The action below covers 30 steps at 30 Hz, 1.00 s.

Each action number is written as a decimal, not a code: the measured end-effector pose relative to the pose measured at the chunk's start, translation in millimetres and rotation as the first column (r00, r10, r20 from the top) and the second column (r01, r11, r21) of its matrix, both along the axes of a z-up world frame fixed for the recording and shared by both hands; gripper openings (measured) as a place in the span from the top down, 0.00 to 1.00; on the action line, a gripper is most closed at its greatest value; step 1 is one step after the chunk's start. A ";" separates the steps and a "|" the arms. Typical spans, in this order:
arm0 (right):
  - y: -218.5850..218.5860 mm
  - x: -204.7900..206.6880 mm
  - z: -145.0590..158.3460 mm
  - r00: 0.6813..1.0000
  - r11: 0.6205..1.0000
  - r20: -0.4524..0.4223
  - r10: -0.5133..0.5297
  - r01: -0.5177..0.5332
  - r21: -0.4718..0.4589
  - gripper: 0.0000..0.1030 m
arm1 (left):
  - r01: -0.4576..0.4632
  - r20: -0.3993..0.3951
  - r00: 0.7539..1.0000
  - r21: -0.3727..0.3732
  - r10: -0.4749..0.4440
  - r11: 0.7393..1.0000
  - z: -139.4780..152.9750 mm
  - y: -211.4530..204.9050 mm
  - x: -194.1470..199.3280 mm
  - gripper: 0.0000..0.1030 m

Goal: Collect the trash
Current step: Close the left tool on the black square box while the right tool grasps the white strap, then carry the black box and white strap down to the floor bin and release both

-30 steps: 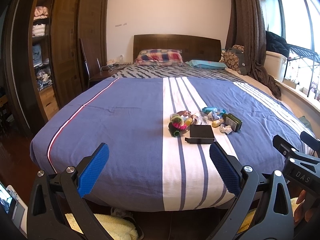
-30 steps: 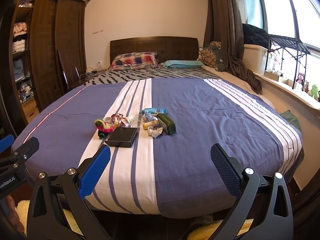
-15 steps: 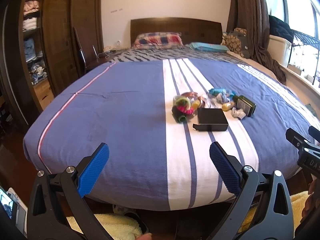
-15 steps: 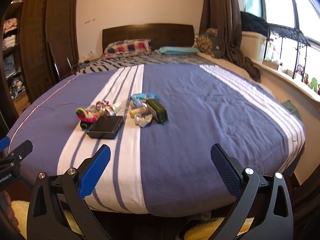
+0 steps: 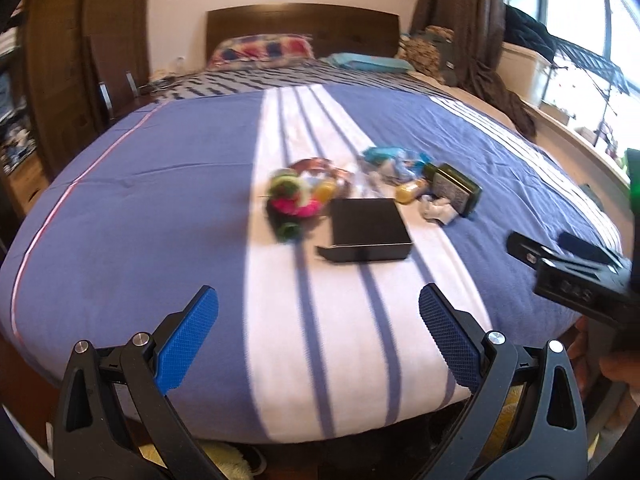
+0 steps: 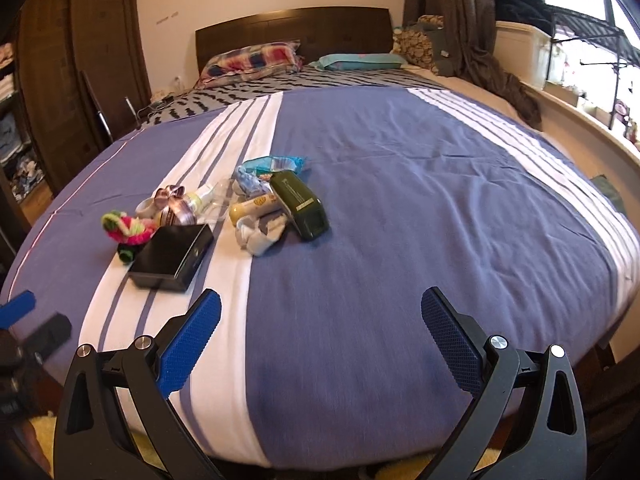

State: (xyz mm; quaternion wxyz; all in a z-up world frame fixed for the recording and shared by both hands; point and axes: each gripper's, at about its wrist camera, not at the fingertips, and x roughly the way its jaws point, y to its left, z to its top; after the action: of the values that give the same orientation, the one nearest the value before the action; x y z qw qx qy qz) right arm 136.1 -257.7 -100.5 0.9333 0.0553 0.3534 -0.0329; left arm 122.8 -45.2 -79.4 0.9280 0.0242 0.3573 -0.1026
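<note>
The left gripper (image 5: 318, 320) and the right gripper (image 6: 320, 322) both hover over the near edge of the bed (image 6: 440, 200), each with its 2 blue fingers spread wide and holding nothing. A black box (image 6: 172, 256) lies on the white stripe of the cover. Just behind the black box is the trash pile: a pink and green bundle (image 6: 128, 230) at its left, a crumpled tissue (image 6: 260, 234) and a dark green bottle (image 6: 300, 208) at its right, a blue wrapper (image 6: 272, 164) farther behind.
</note>
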 end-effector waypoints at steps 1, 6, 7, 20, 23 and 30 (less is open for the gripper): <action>1.6 5.7 -0.8 0.999 0.999 0.006 0.031 -0.031 0.011 0.06 | 0.008 -0.002 1.000 0.007 -0.008 1.000 -1.5 -2.7 2.7 0.09; 12.7 41.0 -16.3 0.989 0.989 -0.056 0.140 -0.137 0.061 0.37 | 0.037 -0.042 0.998 0.015 -0.036 0.999 -15.4 -12.5 19.5 0.13; 15.8 49.1 -20.5 0.986 0.987 -0.067 0.152 -0.148 0.060 0.42 | 0.042 -0.049 0.998 0.010 -0.042 0.999 -16.6 -12.4 21.3 0.13; 21.7 97.5 -35.2 0.981 0.982 -0.082 0.176 -0.170 0.078 0.75 | 0.100 -0.092 0.990 -0.056 -0.105 0.993 -30.9 -29.9 58.6 0.13; 20.8 99.0 -34.2 0.980 0.981 -0.069 0.187 -0.182 0.065 0.80 | 0.105 -0.097 0.989 -0.059 -0.110 0.993 -34.6 -36.7 70.4 0.13; 9.9 83.3 -17.6 0.982 0.980 -0.004 0.189 -0.188 0.065 0.81 | 0.094 -0.124 0.987 -0.049 -0.099 0.994 -46.0 -46.4 98.1 0.17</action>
State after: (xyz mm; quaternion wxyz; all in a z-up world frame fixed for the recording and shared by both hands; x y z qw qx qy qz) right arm 219.3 -247.8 -118.0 0.9281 0.0513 0.3628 0.0666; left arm 220.9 -91.6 -125.4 0.8978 0.0149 0.4113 -0.1565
